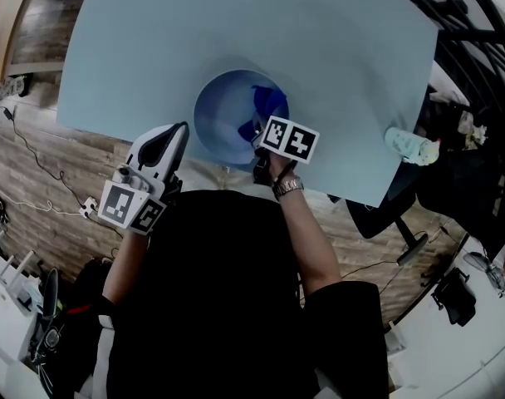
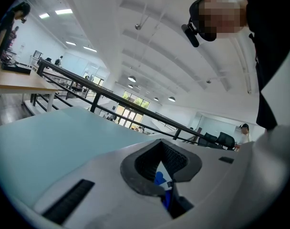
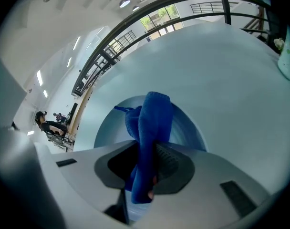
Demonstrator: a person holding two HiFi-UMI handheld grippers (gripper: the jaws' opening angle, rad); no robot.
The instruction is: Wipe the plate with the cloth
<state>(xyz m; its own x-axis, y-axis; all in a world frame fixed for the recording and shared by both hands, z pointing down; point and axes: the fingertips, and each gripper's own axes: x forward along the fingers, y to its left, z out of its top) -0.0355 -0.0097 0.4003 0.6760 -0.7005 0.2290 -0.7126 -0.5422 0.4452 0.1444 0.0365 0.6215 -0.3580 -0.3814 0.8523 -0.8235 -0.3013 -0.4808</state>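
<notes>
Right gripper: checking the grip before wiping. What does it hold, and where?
The cloth, pinched near one end; the rest reaches forward over the plate.

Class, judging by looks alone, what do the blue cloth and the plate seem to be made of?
The cloth: soft napped fabric, perhaps microfibre; it droops, fuzzy-surfaced. The plate: smooth, pale blue, ceramic or plastic; unclear which.
</notes>
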